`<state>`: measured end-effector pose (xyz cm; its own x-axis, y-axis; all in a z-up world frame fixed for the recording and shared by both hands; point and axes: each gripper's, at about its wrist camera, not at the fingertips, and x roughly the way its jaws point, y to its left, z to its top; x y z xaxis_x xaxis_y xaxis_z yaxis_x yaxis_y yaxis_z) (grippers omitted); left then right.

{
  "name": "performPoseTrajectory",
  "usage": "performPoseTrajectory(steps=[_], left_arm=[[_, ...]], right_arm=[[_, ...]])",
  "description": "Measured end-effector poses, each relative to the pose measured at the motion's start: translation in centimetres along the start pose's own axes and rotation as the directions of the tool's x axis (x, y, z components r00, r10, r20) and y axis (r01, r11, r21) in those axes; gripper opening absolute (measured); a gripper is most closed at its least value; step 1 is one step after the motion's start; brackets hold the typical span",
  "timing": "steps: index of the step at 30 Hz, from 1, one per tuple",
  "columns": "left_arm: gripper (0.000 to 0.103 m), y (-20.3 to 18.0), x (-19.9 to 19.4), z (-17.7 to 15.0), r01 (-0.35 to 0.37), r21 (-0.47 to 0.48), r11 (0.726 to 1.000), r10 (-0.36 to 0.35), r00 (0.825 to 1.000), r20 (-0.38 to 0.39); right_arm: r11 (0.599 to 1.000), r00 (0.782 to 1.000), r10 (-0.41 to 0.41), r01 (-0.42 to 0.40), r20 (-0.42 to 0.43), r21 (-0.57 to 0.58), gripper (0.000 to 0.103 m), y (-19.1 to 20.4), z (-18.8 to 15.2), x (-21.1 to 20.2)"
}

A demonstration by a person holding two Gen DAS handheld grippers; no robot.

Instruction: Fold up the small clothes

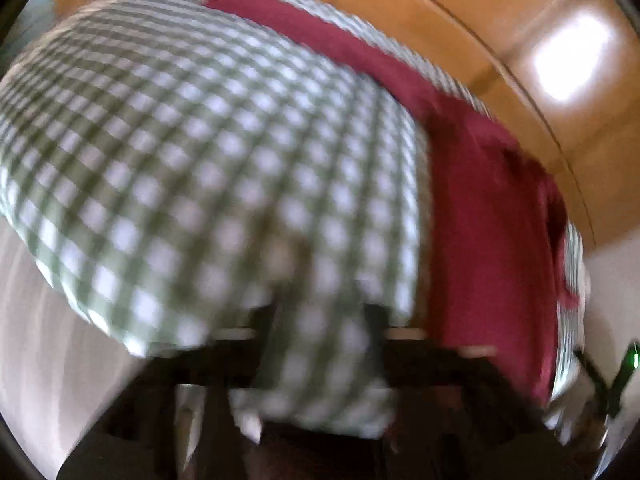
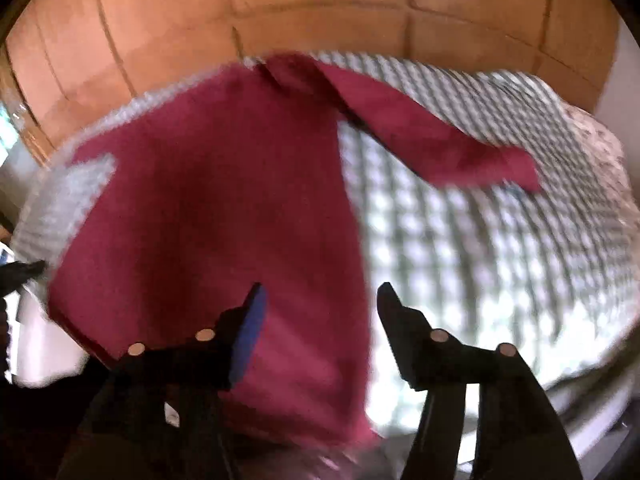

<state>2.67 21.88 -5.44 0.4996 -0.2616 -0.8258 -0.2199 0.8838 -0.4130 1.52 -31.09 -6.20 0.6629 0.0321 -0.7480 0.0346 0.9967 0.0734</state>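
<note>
Fingers on my right gripper [image 2: 320, 300] stand wide apart, the left one faced with a blue pad [image 2: 250, 332], the right one bare black, and nothing sits between them. They hover over the near end of the maroon garment [image 2: 224, 216], which spreads across the green-and-white checked cloth [image 2: 480, 240] beneath. In the right wrist view the garment takes up the left and middle of the scene, its broad body running from the far edge of the checked cloth down toward me, with one long sleeve [image 2: 432, 140] stretching out to the right, flat on the checks. Beyond the cloth's far edge I see an orange-brown padded surface [image 2: 280, 4] with seams.

On my left gripper [image 1: 320, 320], the two dark fingers show only as blurred shapes at the bottom of the left wrist view, and a fold of the checked cloth [image 1: 200, 152] passes between them and hangs down toward the camera. The fingers appear pinched on that fold, though the blur keeps me from judging how tight they are. From this side the maroon garment [image 1: 480, 208] lies as a long band along the right of the checked cloth, well to the right of the left fingers. Both views are smeared.
</note>
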Motion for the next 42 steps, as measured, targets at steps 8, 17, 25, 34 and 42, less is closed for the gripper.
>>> performPoseTrajectory(steps=[8, 17, 25, 34, 42], left_arm=[[0.068, 4.7, -0.3, 8.7, -0.067, -0.167, 0.984, 0.098, 0.977, 0.187], [0.068, 7.9, 3.9, 21.1, -0.253, -0.183, 0.95, 0.29, 0.932, 0.216], [0.068, 9.4, 8.9, 28.2, -0.381, -0.167, 0.909, 0.408, 0.895, 0.18], [0.007, 7.3, 10.0, 28.6, -0.443, -0.033, 0.896, 0.437, 0.866, 0.244], [0.007, 14.8, 5.1, 23.8, -0.44, -0.259, 0.86, 0.498, 0.836, 0.23]], right_arm=[[0.98, 0.989, 0.149, -0.149, -0.013, -0.132, 0.07, 11.0, 2.4, 6.8], [0.971, 0.981, 0.186, -0.192, -0.051, -0.142, 0.088, 12.9, 1.4, 11.6], [0.972, 0.984, 0.171, -0.175, -0.039, -0.155, 0.101, 14.1, 1.3, 12.4], [0.978, 0.989, 0.147, -0.15, -0.032, -0.148, 0.101, 14.6, 1.7, 13.1], [0.977, 0.988, 0.153, -0.153, -0.015, -0.146, 0.101, 14.3, 1.7, 13.1]])
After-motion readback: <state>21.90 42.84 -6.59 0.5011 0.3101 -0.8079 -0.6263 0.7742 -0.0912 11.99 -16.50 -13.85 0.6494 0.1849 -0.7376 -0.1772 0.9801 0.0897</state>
